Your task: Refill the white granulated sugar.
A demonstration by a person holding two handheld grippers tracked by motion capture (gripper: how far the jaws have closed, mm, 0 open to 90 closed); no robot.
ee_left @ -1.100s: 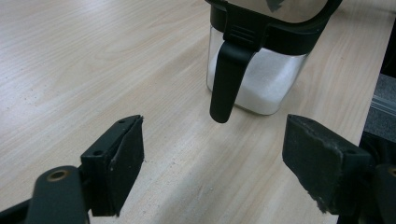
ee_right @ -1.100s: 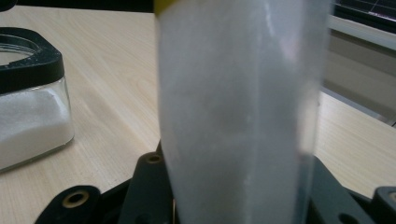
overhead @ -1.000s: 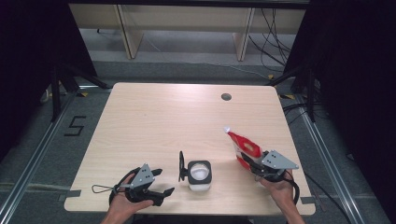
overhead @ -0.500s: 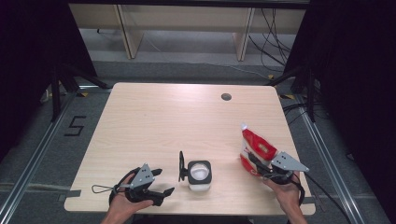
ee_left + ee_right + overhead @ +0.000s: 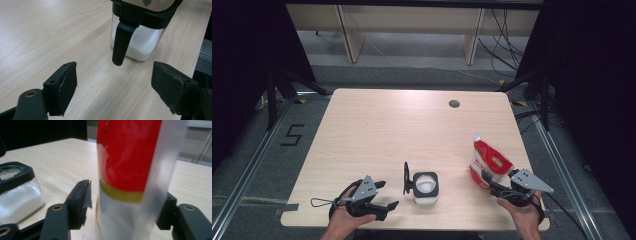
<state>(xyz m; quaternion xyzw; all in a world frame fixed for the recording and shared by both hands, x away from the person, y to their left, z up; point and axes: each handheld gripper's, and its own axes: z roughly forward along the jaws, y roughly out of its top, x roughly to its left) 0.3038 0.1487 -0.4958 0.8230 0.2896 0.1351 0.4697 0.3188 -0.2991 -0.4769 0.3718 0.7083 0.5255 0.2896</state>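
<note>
Left gripper (image 5: 384, 196): lower left of the high view, jaws spread and empty, aimed at the jar.
Jar (image 5: 425, 187): lower centre, lid (image 5: 405, 177) flipped up, white grains inside.
Pouch (image 5: 488, 163): lower right — a second ago tilted, now upright on the table (image 5: 377, 130).
Right gripper (image 5: 490, 181): jaws just opened; pouch between them, left pad clear — apparently set down.
Obstacles: none near.

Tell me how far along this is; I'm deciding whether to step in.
Done: the jar holds white grains with its lid flipped up, and the red pouch stands upright on the table. In hand: the right gripper has just been opening, the pouch between its jaws with a gap on one side. Left: closing the lid; the open left gripper faces the jar.
</note>
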